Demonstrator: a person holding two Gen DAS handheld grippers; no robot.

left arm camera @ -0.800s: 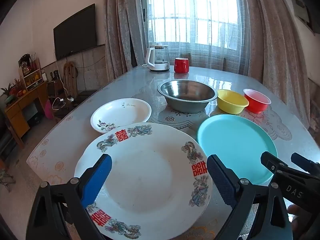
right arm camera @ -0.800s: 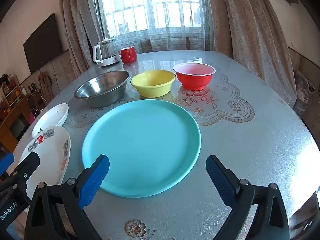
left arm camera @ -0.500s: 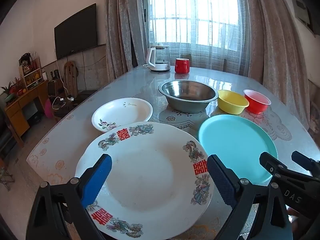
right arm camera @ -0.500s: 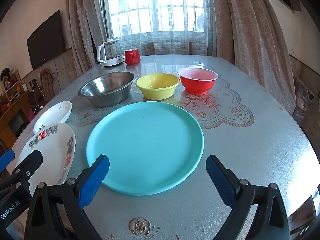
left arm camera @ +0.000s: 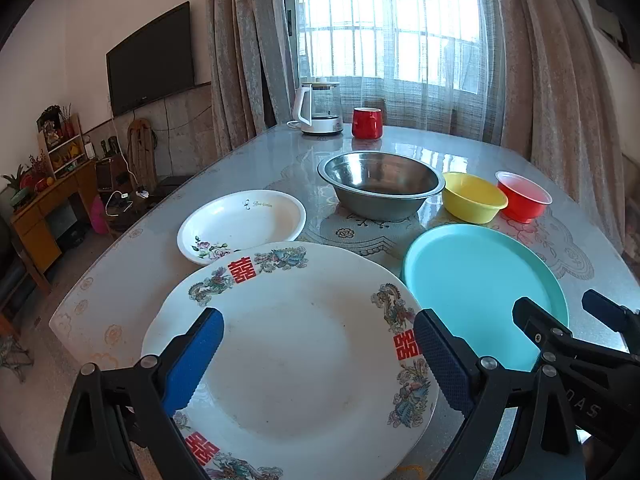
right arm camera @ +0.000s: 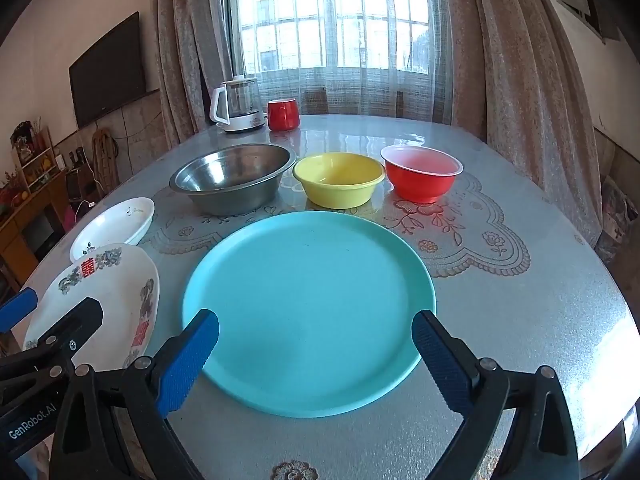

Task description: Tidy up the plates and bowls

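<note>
At the bottom of the left wrist view the left tool (left arm camera: 316,352) is spread wide and grasps nothing, its blue pads (left arm camera: 192,360) hanging above the big white plate (left arm camera: 288,360) with red characters and dragons, which lies on the worktop (left arm camera: 120,280) near its front edge. At the bottom of the right wrist view the right tool (right arm camera: 316,352) is likewise spread wide and bare, over the near rim of the teal plate (right arm camera: 308,300); that plate lies just beside the white one, to its right, apart by a thin gap. Behind the white plate, in the left centre of the left view, sits a small white dish (left arm camera: 240,220) with a flower print; whether the two rims touch cannot be told. Farther back, across the middle of the frame, three bowls stand in a row, left to right: steel bowl (right arm camera: 234,180), yellow bowl (right arm camera: 338,178), red bowl (right arm camera: 422,176). At the far end of the worktop, upper centre, a kettle (right arm camera: 238,104) and a red mug (right arm camera: 283,114) stand by the curtained window (right arm camera: 336,20).
</note>
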